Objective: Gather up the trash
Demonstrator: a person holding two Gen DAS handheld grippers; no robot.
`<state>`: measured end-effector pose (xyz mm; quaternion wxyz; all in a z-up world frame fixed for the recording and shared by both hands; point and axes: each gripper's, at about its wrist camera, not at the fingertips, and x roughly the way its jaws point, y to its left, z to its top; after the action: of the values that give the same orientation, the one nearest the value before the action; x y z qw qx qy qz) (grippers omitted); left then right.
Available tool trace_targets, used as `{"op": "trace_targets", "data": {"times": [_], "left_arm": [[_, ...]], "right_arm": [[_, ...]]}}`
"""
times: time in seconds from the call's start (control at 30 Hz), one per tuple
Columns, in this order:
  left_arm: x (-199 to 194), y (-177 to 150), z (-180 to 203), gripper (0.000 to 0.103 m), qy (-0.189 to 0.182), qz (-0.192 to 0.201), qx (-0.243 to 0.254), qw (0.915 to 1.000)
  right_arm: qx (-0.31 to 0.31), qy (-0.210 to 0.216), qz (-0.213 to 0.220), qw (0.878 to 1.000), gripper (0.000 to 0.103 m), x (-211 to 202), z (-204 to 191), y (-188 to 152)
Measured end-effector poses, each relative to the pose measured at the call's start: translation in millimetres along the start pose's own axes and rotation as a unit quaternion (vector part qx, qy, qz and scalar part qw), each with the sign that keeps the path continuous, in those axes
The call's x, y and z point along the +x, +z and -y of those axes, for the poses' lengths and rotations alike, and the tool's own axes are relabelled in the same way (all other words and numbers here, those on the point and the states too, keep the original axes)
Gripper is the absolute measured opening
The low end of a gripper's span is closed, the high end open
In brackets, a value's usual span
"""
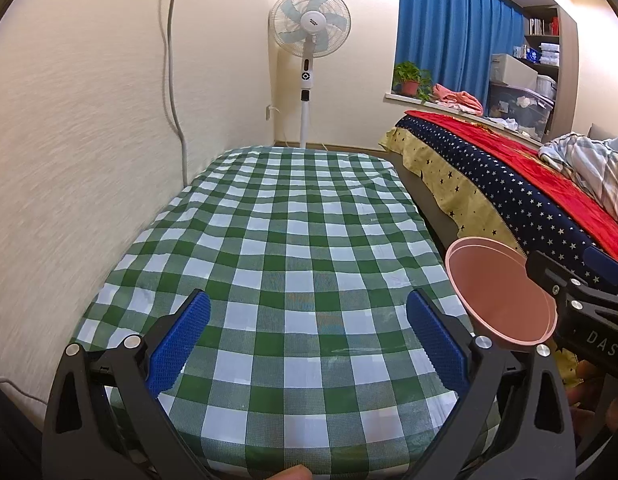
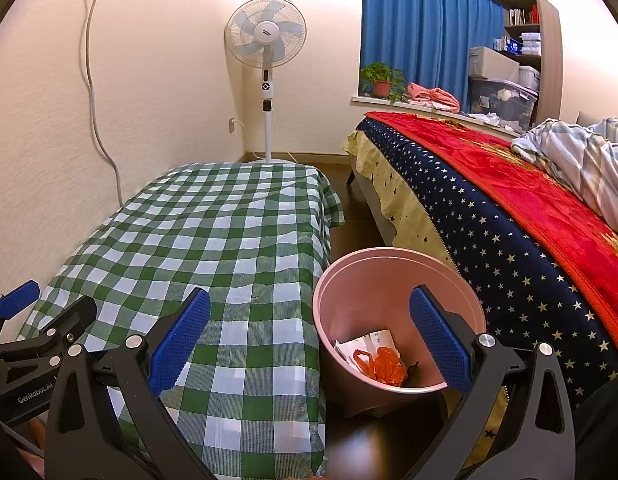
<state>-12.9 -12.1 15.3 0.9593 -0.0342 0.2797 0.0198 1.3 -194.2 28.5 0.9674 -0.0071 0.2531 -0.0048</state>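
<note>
A pink trash bin [image 2: 389, 276] stands on the floor between the checked table [image 2: 229, 240] and the bed. Inside it lie an orange plastic bag [image 2: 383, 366] and white paper [image 2: 369, 342]. My right gripper [image 2: 309, 336] is open and empty, above the table's right edge and the bin's rim. My left gripper [image 1: 309, 336] is open and empty over the table [image 1: 289, 220], which carries nothing I can see. The bin also shows at the right in the left wrist view [image 1: 497, 292], with the right gripper's body beside it. The left gripper's fingers [image 2: 19, 294] show at the far left of the right wrist view.
A bed with a starry blue and red cover [image 2: 509, 220] runs along the right. A standing fan [image 2: 265, 40] is at the far wall, with a potted plant [image 2: 381, 78] on the window sill. A wall with a grey cable [image 1: 173, 80] borders the table's left side.
</note>
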Motion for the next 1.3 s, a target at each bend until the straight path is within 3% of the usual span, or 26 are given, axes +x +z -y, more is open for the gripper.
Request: {"op": "trace_targets", "data": {"times": [1.3], "left_arm": [[3.8,-6.4,5.6,0.095,0.0,-0.003,-0.008,1.0]], "right_arm": [[-0.001,0.0,-0.001,1.0,0.098,0.2,-2.4,-0.3]]}}
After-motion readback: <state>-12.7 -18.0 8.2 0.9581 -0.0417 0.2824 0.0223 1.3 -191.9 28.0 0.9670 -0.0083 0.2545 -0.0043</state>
